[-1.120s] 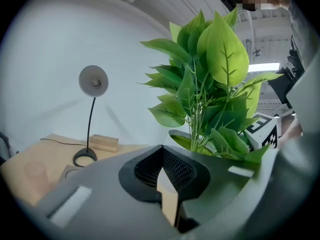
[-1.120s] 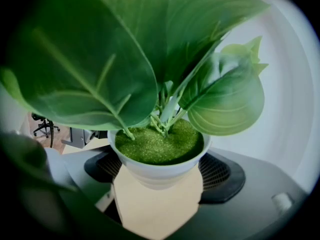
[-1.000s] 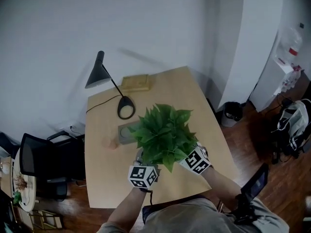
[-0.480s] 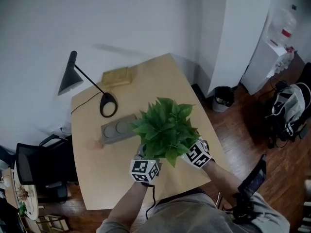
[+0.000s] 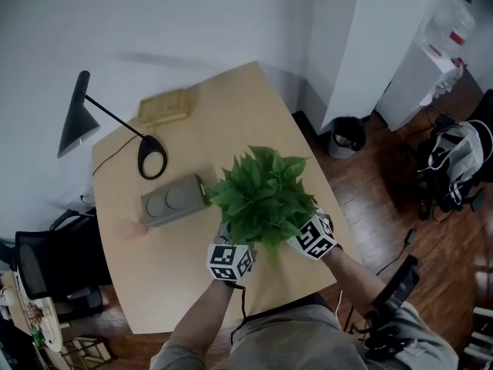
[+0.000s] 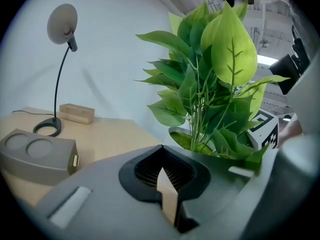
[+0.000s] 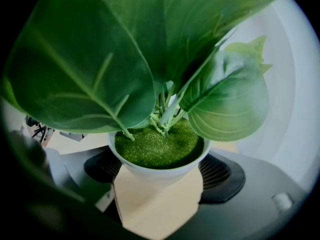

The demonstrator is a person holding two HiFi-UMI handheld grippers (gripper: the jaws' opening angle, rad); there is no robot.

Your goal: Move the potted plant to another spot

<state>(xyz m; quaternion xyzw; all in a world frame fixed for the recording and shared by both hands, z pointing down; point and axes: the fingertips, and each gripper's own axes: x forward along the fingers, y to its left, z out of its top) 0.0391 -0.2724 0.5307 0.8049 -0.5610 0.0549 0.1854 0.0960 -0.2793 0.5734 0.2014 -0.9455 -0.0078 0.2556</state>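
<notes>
The right gripper (image 7: 160, 173) spreads wide around the potted plant (image 7: 157, 151), seemingly clamped on its white pot, near the table's (image 5: 177, 284) front edge. The left gripper (image 6: 161, 156) is closed and empty, just beside the pot.

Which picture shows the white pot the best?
The right gripper view: the white pot sits close up in the right claw. The left gripper view catches only its rim; the head view's leaves cover it.

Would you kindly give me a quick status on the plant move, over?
Left gripper shut, empty. Right gripper clamped on potted plant. Grey box and lamp on table, plant's left.
</notes>
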